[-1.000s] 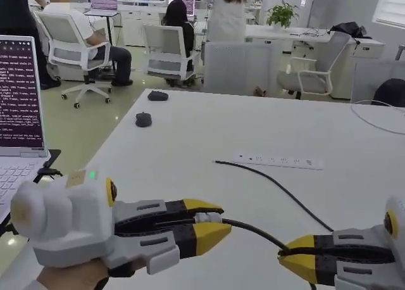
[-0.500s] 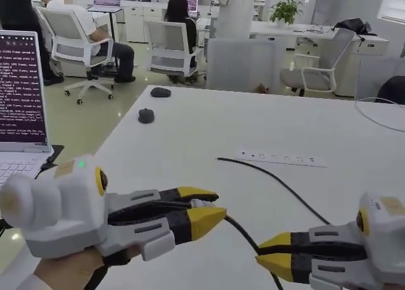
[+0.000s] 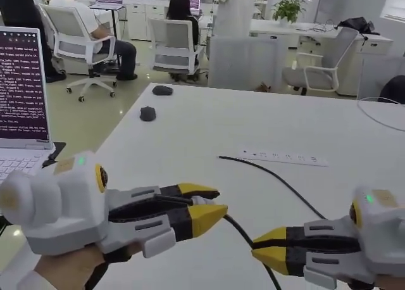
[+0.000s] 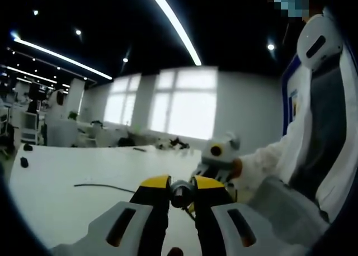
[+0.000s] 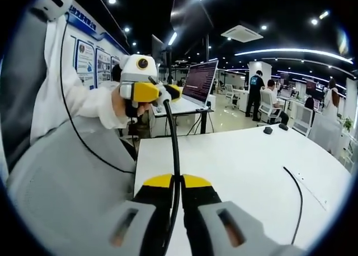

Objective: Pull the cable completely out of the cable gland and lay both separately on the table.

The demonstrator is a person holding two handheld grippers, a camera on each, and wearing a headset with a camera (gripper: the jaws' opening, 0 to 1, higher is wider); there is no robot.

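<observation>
Here, lower centre of head view: left gripper (image 3: 215, 202) held gland (image 3: 204, 201) clamped, right gripper (image 3: 255, 249) gripped cable (image 3: 278, 182) just beside it, above table (image 3: 190, 138). Cable not yet out. Risk: crooked pull could jam cable, or jaws slip along it.

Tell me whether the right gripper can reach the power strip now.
Probably not freely: the right gripper is shut on the cable, though only that cable lies between it and the power strip.
</observation>
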